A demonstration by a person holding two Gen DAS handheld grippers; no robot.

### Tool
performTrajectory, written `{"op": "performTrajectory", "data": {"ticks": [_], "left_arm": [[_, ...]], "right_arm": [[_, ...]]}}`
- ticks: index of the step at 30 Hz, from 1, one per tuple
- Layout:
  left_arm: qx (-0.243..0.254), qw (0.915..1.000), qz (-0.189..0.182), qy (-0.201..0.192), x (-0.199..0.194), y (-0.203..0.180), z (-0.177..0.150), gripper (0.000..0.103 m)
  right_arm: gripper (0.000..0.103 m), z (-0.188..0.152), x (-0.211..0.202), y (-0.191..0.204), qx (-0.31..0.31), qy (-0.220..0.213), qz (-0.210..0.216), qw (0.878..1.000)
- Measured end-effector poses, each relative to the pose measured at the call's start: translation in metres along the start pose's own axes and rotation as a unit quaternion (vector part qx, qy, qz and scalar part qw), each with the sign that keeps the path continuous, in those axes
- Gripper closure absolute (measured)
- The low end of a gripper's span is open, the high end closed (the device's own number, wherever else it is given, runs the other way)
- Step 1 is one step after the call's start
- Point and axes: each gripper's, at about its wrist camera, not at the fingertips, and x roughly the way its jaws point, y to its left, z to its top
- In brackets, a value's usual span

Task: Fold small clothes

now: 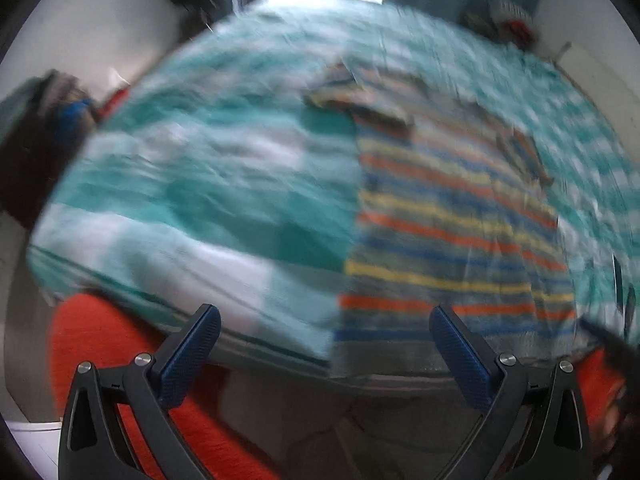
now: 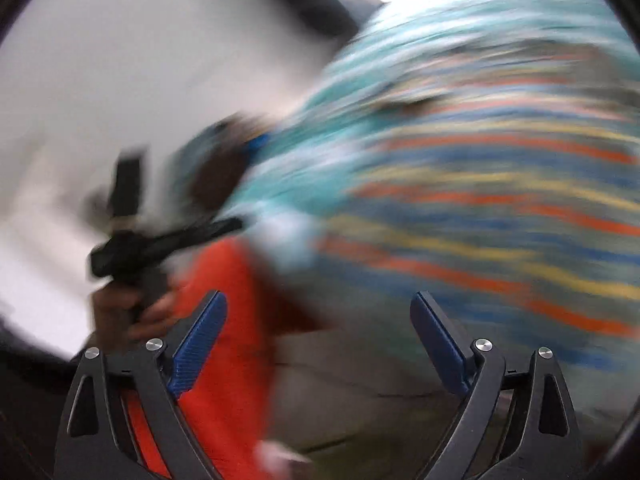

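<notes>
My left gripper [image 1: 324,344] points steeply down, its jaws spread wide, the two blue ribbed pads [image 1: 188,356] well apart with nothing between them. My right gripper [image 2: 320,340] is also spread wide, blue pads [image 2: 198,344] apart and nothing pinched. From my right tool's camera, my left hand [image 2: 120,312] shows off to its left, fingers wrapped round the black handle of the other tool, blurred. Orange clothing [image 2: 224,320] on my body sits close behind both tools' fingers.
</notes>
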Motion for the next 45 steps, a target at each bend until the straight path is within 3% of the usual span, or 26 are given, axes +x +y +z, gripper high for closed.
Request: {"op": "performTrajectory", "data": {"ticks": [1, 4, 7, 9, 12, 14, 15, 16, 17, 19, 20, 23, 26, 29, 39, 40, 42, 45], "left_arm": [[0.006, 0.9998, -0.01, 0.016, 0.013, -0.005, 0.0, 0.001], [0.036, 0.9986, -0.006, 0.038, 0.04, -0.019, -0.005, 0.001], [0.062, 0.9963, 0.004, 0.059, 0.059, -0.027, -0.015, 0.001], [0.064, 0.9957, 0.005, 0.067, 0.066, -0.025, -0.021, 0.001], [0.058, 0.9965, -0.007, 0.06, 0.065, -0.023, -0.023, 0.002], [0.06, 0.9968, -0.016, 0.051, 0.063, -0.023, -0.022, 0.016], [0.063, 0.9965, -0.019, 0.052, 0.063, -0.023, -0.021, 0.03], [0.066, 0.9961, -0.024, 0.054, 0.063, -0.023, -0.021, 0.045], [0.07, 0.9957, -0.031, 0.053, 0.06, -0.023, -0.022, 0.064], [0.074, 0.9949, -0.039, 0.056, 0.059, -0.023, -0.024, 0.087], [0.075, 0.9947, -0.04, 0.059, 0.059, -0.021, -0.024, 0.094], [0.066, 0.9951, -0.046, 0.059, 0.052, -0.016, -0.029, 0.098], [0.063, 0.9956, -0.035, 0.06, 0.049, -0.015, -0.033, 0.098], [0.063, 0.996, -0.018, 0.061, 0.048, -0.015, -0.033, 0.099], [0.044, 0.995, 0.01, 0.088, 0.067, -0.012, -0.032, 0.098], [0.046, 0.9951, 0.009, 0.087, 0.065, -0.012, -0.033, 0.094], [0.05, 0.9951, 0.01, 0.085, 0.061, -0.012, -0.034, 0.092], [0.054, 0.9947, 0.032, 0.081, 0.053, -0.012, -0.036, 0.056]], "right_arm": [[0.008, -0.002, -0.02, -0.029, 0.036, -0.011, -0.061, 0.997], [0.008, -0.009, -0.052, -0.082, 0.085, -0.01, -0.16, 0.983], [0.008, -0.021, -0.052, -0.103, 0.12, 0.018, -0.137, 0.983], [0.01, -0.03, -0.034, -0.1, 0.121, 0.047, -0.097, 0.987], [0.025, -0.033, -0.004, -0.088, 0.113, 0.068, -0.097, 0.987], [0.052, -0.033, -0.001, -0.101, 0.137, 0.056, -0.091, 0.985], [0.086, -0.035, 0.002, -0.106, 0.147, 0.055, -0.088, 0.984], [0.097, -0.036, 0.003, -0.108, 0.149, 0.061, -0.09, 0.983], [0.097, -0.036, 0.0, -0.105, 0.143, 0.065, -0.095, 0.983], [0.097, -0.033, -0.014, -0.09, 0.111, 0.067, -0.123, 0.984], [0.097, -0.025, -0.01, -0.085, 0.101, 0.066, -0.14, 0.983], [0.097, -0.015, -0.025, -0.072, 0.072, 0.061, -0.194, 0.976], [0.097, -0.012, -0.006, -0.077, 0.071, 0.077, -0.217, 0.97], [0.097, -0.021, 0.016, -0.089, 0.093, 0.094, -0.232, 0.964], [0.097, -0.032, 0.021, -0.102, 0.119, 0.092, -0.26, 0.954], [0.096, -0.031, 0.021, -0.101, 0.118, 0.09, -0.262, 0.953], [0.088, -0.028, 0.024, -0.1, 0.119, 0.091, -0.265, 0.953], [0.035, -0.031, 0.013, -0.096, 0.126, 0.083, -0.268, 0.952]]}}
